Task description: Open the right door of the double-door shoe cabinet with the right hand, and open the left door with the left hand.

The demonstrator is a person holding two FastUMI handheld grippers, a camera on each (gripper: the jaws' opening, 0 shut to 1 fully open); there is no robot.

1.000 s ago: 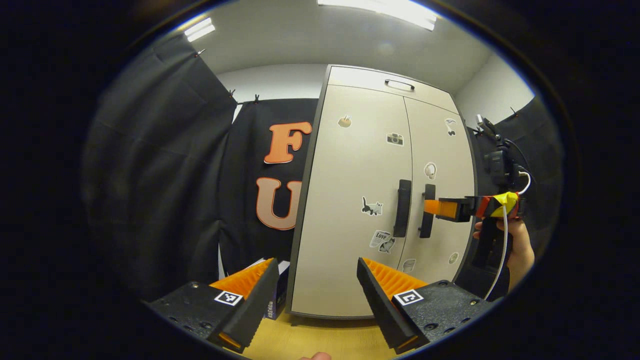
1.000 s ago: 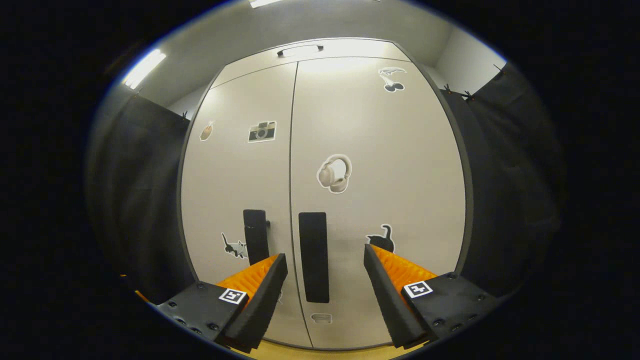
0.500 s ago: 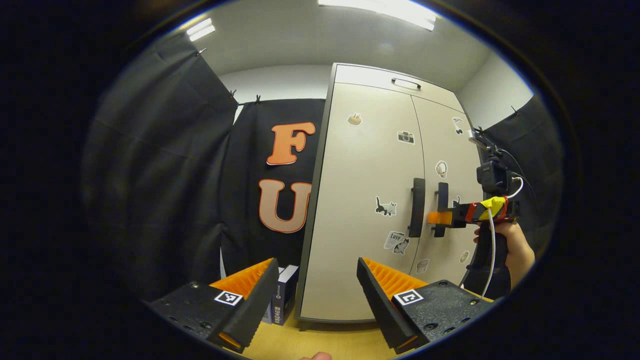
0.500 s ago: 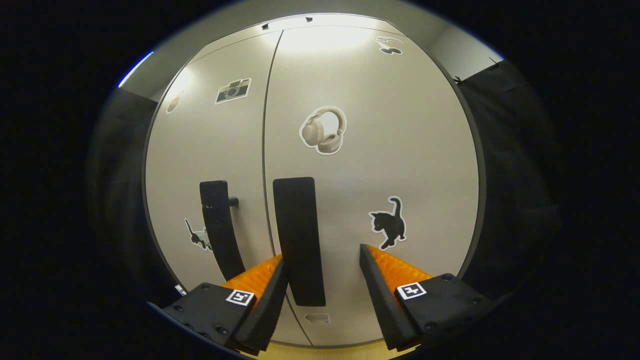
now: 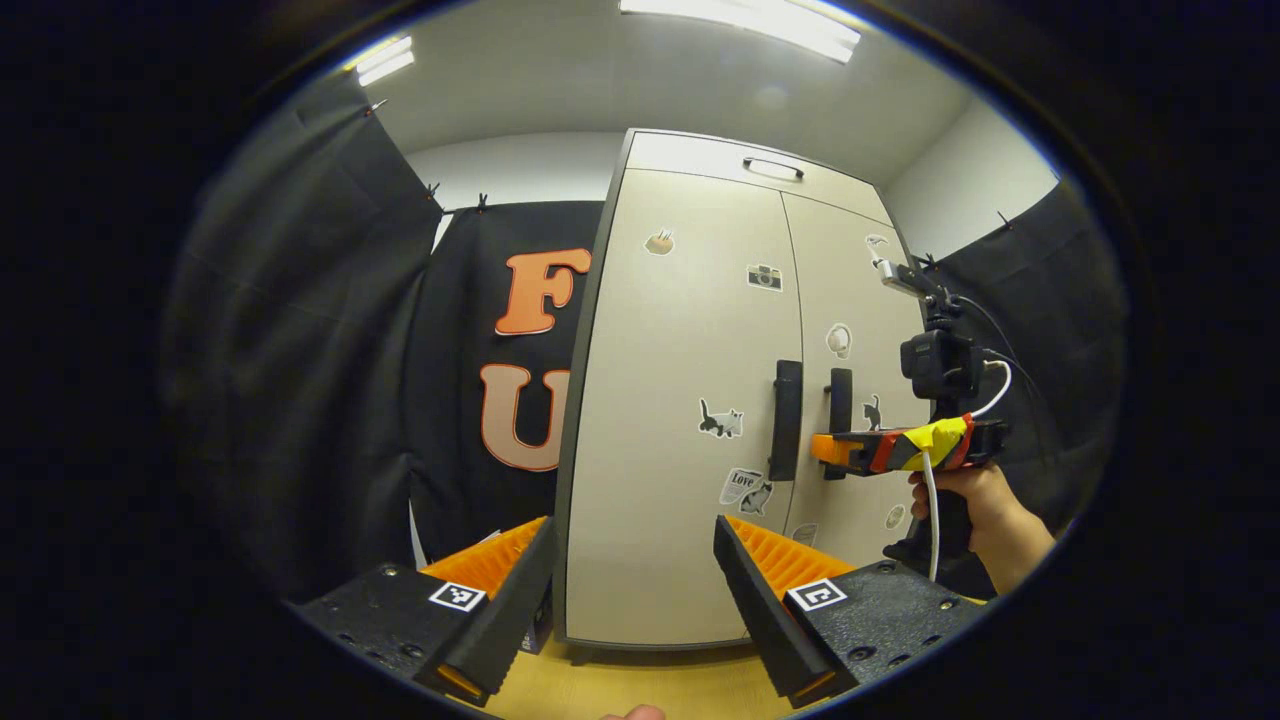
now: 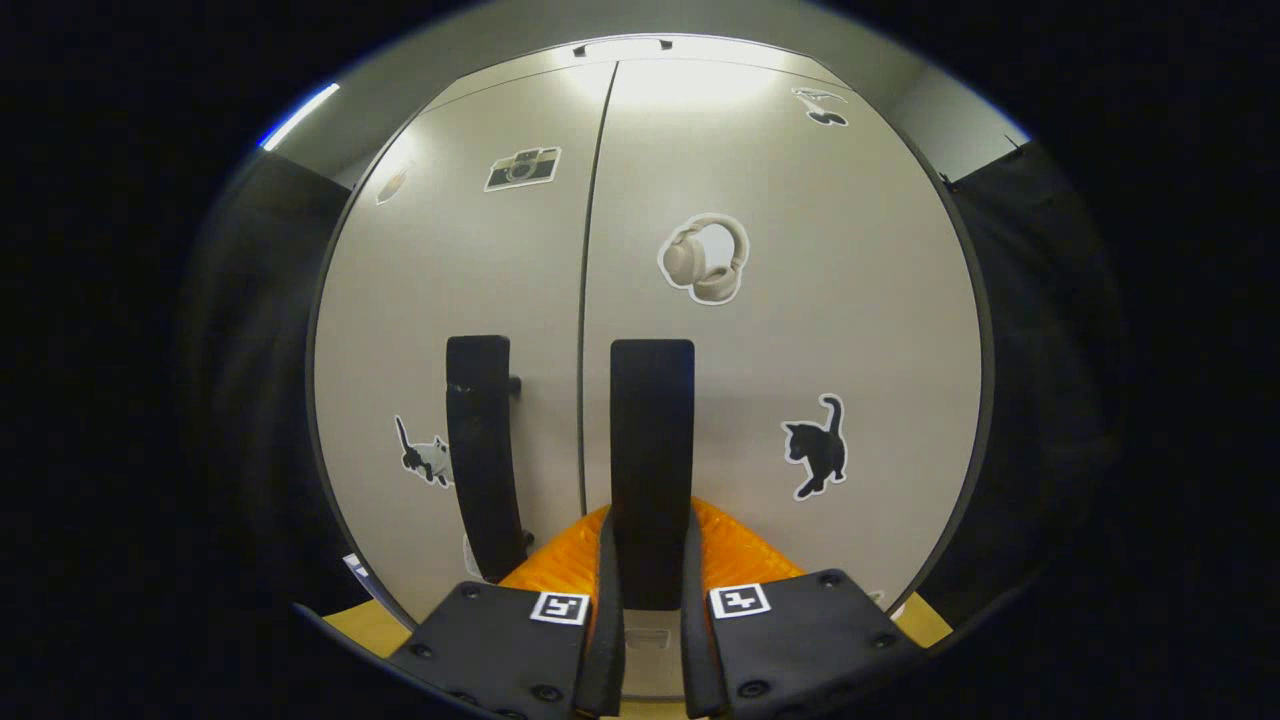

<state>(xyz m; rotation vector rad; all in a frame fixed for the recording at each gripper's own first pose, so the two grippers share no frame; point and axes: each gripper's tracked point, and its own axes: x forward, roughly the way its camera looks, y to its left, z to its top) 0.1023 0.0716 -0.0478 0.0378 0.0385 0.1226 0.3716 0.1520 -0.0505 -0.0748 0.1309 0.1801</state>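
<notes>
The right hand-held gripper [image 6: 650, 570] pinches the lower part of the right door handle [image 6: 652, 440], both fingers pressed against its sides. The left door handle [image 6: 480, 450] stands just beside it at 9 o'clock. Both doors of the shoe cabinet [image 5: 690, 400] sit flush and closed. The left hand-held gripper [image 5: 635, 600] hangs spread, well apart from the cabinet, which fills its 12 o'clock.

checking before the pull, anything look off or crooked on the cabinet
Nothing stands out. Both doors are shut and flush along the centre seam, and both handles hang straight. The right tool is closed squarely on the right handle; the left tool is open, short of the cabinet.
</notes>
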